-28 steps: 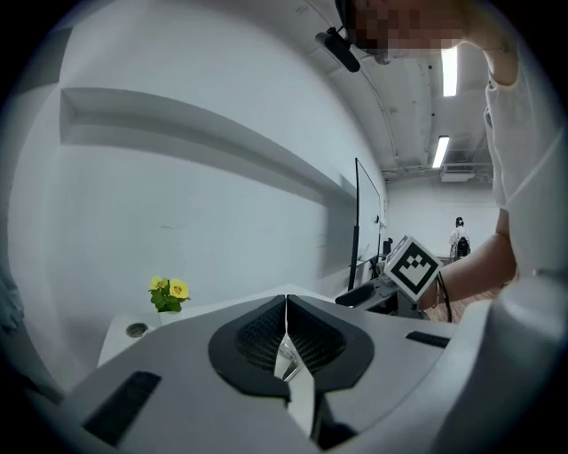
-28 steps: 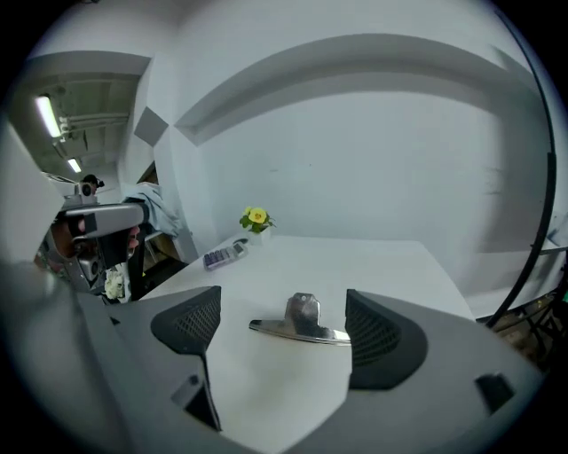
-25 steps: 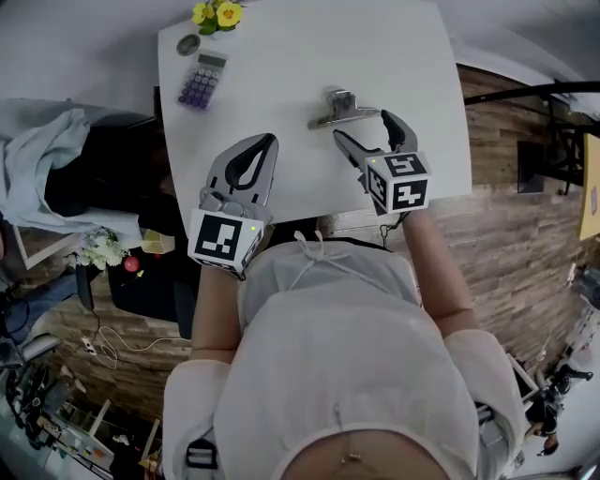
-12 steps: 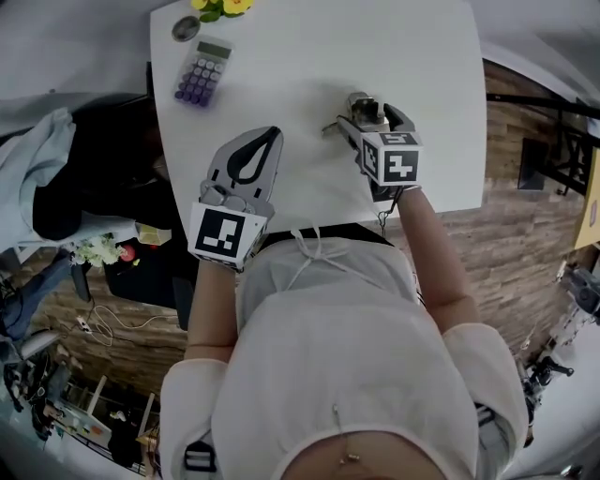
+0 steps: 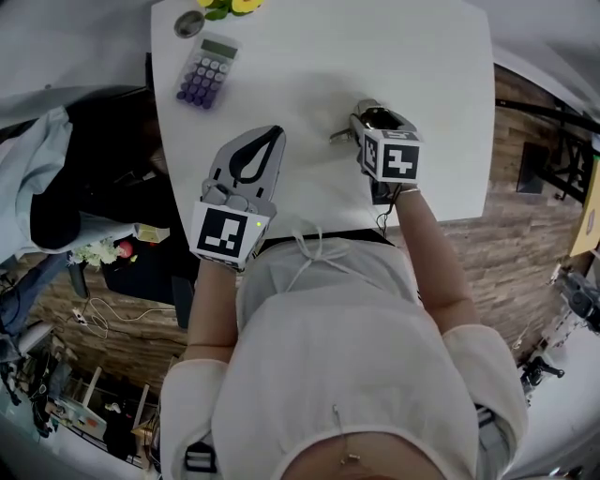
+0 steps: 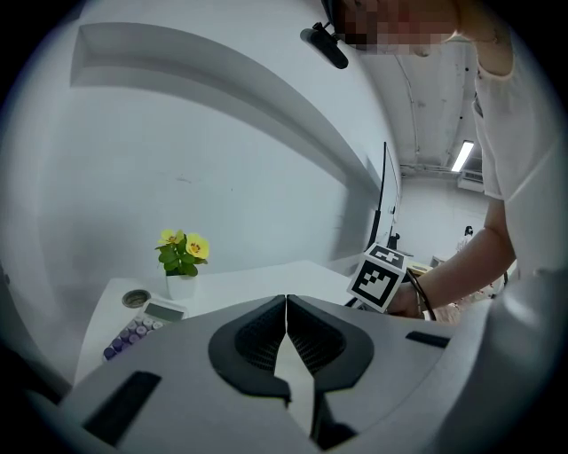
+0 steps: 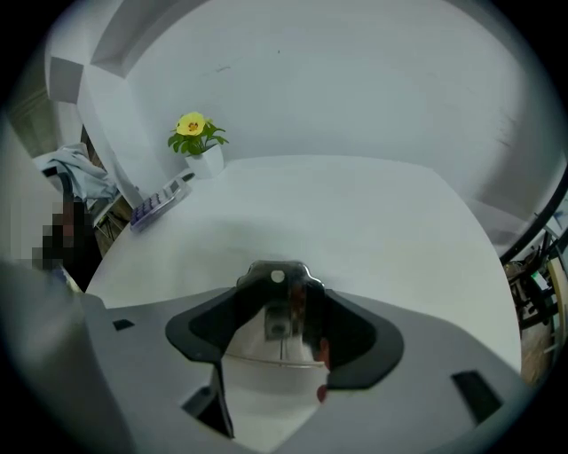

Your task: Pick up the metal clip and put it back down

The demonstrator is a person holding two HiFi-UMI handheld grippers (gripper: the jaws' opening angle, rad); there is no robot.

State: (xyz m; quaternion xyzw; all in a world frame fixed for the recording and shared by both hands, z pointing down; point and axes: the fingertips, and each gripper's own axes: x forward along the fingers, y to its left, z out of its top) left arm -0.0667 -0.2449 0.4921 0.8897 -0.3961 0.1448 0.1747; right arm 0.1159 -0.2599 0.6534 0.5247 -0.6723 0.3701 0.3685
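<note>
The metal clip (image 5: 339, 135) lies on the white table (image 5: 422, 56), right of centre, with one silver handle poking out to the left. My right gripper (image 5: 378, 116) points steeply down over it. Its jaws have just been closing, and both pads now press on the clip's raised handle. In the right gripper view the clip (image 7: 282, 330) fills the gap between the right gripper (image 7: 277, 284) fingertips. My left gripper (image 5: 272, 131) hovers shut near the table's front left, holding nothing. The left gripper (image 6: 286, 301) tips meet in its own view.
A purple-keyed calculator (image 5: 204, 70), a small round tin (image 5: 188, 23) and a potted yellow flower (image 5: 230, 7) sit at the table's far left corner. The table's front edge runs just below both grippers. Clothes hang over a chair (image 5: 56, 178) to the left.
My right gripper has dropped onto the clip and narrowed its jaws around it. The left gripper sank slightly and stayed shut.
</note>
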